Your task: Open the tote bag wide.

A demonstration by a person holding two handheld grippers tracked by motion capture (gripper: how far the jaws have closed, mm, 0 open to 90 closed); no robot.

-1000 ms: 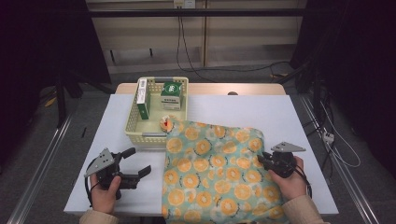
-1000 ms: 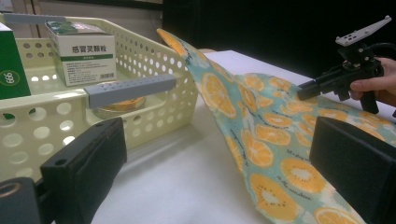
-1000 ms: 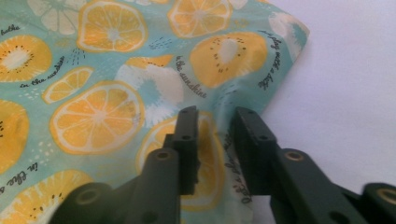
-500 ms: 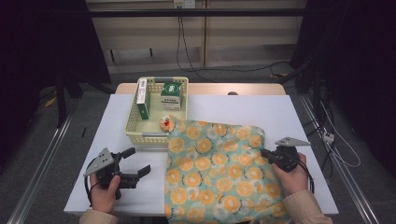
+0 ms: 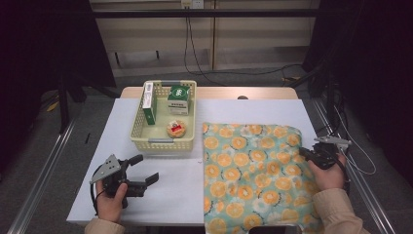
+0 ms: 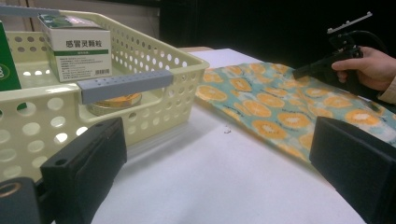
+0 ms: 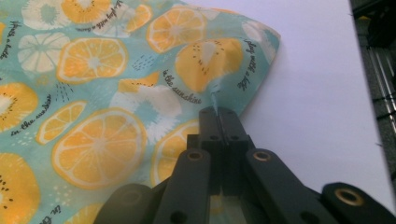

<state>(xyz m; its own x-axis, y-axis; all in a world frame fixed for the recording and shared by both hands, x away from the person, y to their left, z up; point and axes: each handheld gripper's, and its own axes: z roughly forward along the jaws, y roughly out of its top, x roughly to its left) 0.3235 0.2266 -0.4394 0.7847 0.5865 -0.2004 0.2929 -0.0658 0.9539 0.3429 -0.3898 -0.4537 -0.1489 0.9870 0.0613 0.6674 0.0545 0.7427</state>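
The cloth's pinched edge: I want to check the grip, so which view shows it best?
The right gripper view: the right gripper has its jaws shut on the cloth at its edge, seen close up. The high view shows the whole cloth but the grip small; the left gripper view shows it far off.

room: dim, dark at both sides | wall (image 5: pixel 243 39): pale panels, cables hanging | floor (image 5: pixel 44 161): grey, metal rails | counter (image 5: pixel 175 195): white top

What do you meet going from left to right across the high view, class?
Left hand-held gripper → basket → orange-patterned cloth → right hand-held gripper, shut on the cloth's right edge.
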